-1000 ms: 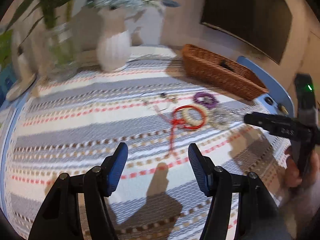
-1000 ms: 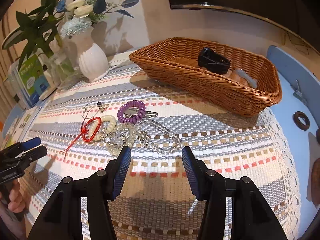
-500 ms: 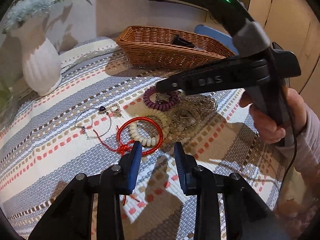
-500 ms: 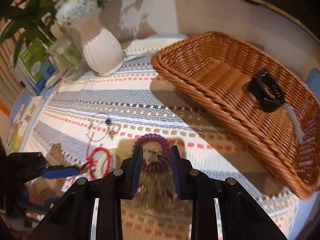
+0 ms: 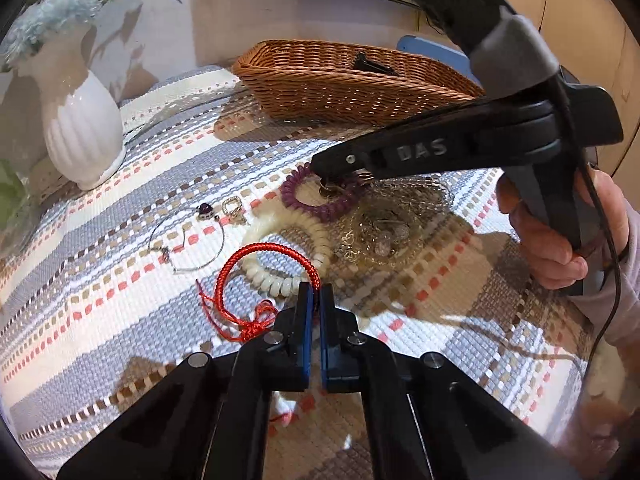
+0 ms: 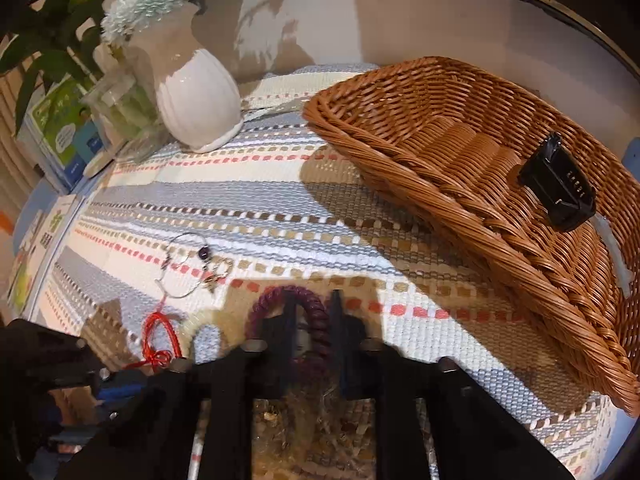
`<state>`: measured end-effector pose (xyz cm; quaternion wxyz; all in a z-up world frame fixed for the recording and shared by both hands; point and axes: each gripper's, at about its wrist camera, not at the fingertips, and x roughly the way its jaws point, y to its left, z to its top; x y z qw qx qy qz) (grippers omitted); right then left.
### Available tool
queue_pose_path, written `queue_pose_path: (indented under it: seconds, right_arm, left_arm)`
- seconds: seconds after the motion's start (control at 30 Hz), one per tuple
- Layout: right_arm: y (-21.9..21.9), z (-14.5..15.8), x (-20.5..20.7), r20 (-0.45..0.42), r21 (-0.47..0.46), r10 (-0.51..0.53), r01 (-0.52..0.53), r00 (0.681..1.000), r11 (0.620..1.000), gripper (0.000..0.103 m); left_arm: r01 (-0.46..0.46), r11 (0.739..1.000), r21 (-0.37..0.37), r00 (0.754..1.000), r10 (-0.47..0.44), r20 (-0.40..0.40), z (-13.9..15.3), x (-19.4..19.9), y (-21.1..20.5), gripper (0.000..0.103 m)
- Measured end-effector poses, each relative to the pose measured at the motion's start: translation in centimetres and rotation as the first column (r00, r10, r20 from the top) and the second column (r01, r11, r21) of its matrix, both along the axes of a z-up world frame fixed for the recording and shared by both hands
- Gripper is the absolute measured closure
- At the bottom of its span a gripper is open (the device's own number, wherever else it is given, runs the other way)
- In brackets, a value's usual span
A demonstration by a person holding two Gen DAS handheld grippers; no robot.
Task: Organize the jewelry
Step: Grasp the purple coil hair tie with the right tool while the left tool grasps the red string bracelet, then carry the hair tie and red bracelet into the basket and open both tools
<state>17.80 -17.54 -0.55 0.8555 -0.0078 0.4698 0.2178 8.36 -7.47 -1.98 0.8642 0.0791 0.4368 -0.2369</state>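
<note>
One striped woven cloth (image 6: 280,200) bears a wicker basket (image 6: 460,184).

Coarse woven cloth table cover (image 5: 120,300), glossy ribbed ceramic vase (image 6: 196,100), rough wicker basket (image 6: 460,184); braided red cord bracelet (image 5: 244,256)

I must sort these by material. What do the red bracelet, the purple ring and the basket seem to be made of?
Red bracelet: braided cord, matte; twisted strands and a knot with loose ends show.
Purple ring: coiled, slightly glossy, likely plastic spiral.
Basket: woven wicker or rattan, glossy brown; the braided rim shows.
</note>
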Motion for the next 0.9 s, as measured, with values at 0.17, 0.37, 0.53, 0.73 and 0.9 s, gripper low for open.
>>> queue_pose_path:
  seconds: [0.17,0.37,0.53,0.73,0.9]
  right_arm:
    - [-0.6,2.0,-1.8,0.027,0.062,0.007,-0.008,1.000,0.998,0.093]
    - [-1.7,3.9,-3.7,0.027,0.122,-0.011,0.007,1.000,0.992,0.093]
    - [-2.7,4.2,-7.2,0.007,0.145,-0.007,0.006,1.000,0.989,0.093]
    - [-4.0,1.5,-12.1,-0.048,0.022,-0.036,0.037,0.998,0.999,0.093]
    - [-5.6,0.1,-13.0,-0.064,0.019,-0.073,0.075,0.995,0.997,0.091]
  left_arm:
    - [-0.008,0.996,-0.091,1.000,0.007,-0.005,1.5,-1.7,2.0,0.102]
    - [-0.038,0.993,-0.108,0.999,0.038,0.004,2.8,-4.4,3.9,0.103]
    - [-0.043,0.992,-0.120,0.999,0.045,0.017,3.4,-6.1,4.4,0.103]
    - [-0.035,0.993,-0.111,0.999,0.035,-0.004,2.4,-7.1,4.3,0.103]
    - [-0.027,0.996,-0.082,1.000,0.026,-0.010,1.9,-6.2,3.4,0.067]
